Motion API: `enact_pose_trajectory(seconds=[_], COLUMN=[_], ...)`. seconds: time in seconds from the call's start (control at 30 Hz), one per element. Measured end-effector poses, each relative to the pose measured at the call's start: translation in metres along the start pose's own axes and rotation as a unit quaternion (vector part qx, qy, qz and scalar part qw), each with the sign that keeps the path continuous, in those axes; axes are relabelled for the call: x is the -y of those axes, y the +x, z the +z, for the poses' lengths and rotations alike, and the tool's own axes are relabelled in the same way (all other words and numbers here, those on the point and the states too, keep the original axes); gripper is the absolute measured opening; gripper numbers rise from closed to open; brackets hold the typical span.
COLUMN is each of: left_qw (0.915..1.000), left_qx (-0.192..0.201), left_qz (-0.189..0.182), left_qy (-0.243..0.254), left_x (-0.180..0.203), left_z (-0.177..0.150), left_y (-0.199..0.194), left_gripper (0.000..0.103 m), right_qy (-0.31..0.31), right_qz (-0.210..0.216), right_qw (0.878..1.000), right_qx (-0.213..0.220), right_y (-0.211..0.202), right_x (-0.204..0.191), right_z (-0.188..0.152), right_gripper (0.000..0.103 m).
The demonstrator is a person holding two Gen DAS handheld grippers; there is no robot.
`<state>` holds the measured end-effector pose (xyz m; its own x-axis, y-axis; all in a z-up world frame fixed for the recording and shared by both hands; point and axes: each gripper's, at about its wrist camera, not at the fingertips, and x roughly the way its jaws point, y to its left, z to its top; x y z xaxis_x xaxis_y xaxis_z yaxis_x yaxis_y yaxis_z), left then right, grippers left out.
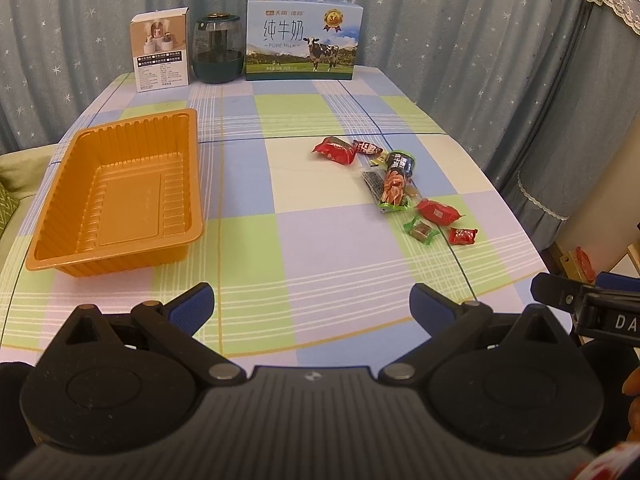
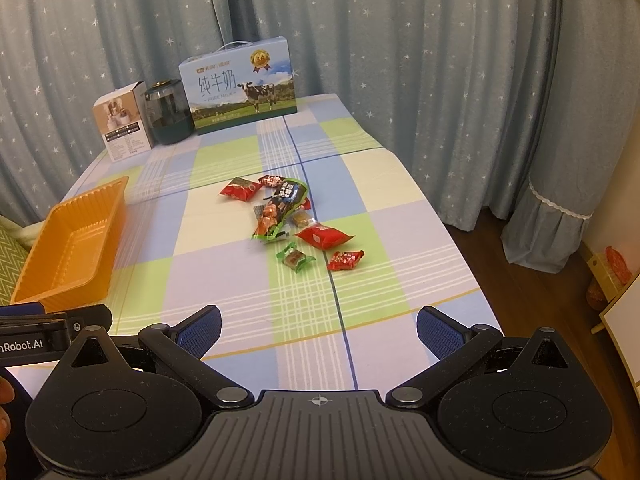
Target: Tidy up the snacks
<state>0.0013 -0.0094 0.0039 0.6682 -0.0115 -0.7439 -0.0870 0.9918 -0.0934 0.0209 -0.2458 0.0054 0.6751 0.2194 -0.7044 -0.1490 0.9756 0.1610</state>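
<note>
**A:** Right, tool states?
**B:** Left tool (image 1: pixel 311 308) fingers spread apart, nothing between them. Right tool (image 2: pixel 319 330) the same, held over the near edge of the worktop (image 2: pixel 224 276).
**A:** Snacks?
**B:** Loose cluster of snacks (image 2: pixel 290 220) mid-worktop, right of centre: red packets, one long green pack (image 1: pixel 396 182), small green-wrapped candy (image 1: pixel 421 231).
**A:** Tray?
**B:** Orange tray (image 1: pixel 56 256) on the left side, well apart from the cluster. Milk carton (image 1: pixel 302 40), jar (image 1: pixel 218 50) and small box (image 1: pixel 161 54) along the far edge.

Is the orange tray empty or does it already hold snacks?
Empty. The orange tray shows only its bare ribbed floor in the left wrist view; the wrapped snacks all lie on the tablecloth, apart from it.
</note>
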Motion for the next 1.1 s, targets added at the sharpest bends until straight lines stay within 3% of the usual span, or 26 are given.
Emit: enact_pose_trajectory(seconds=[0.8, 1.1], left_qw=[1.0, 0.9997], left_qx=[-0.001, -0.007], left_qz=[-0.006, -0.02], left_qy=[-0.005, -0.013], left_x=[-0.005, -0.01], left_z=[-0.002, 0.009], left_y=[0.001, 0.033], left_gripper=[0.103, 0.103], right_qy=[0.005, 0.023], right_qz=[-0.003, -0.017], right_qw=[1.0, 0.999], right_qx=[0.002, 0.021], right_y=[0.003, 0.022], right_x=[0.006, 0.022], right_z=[-0.002, 0.001], right_gripper=[0.103, 0.103])
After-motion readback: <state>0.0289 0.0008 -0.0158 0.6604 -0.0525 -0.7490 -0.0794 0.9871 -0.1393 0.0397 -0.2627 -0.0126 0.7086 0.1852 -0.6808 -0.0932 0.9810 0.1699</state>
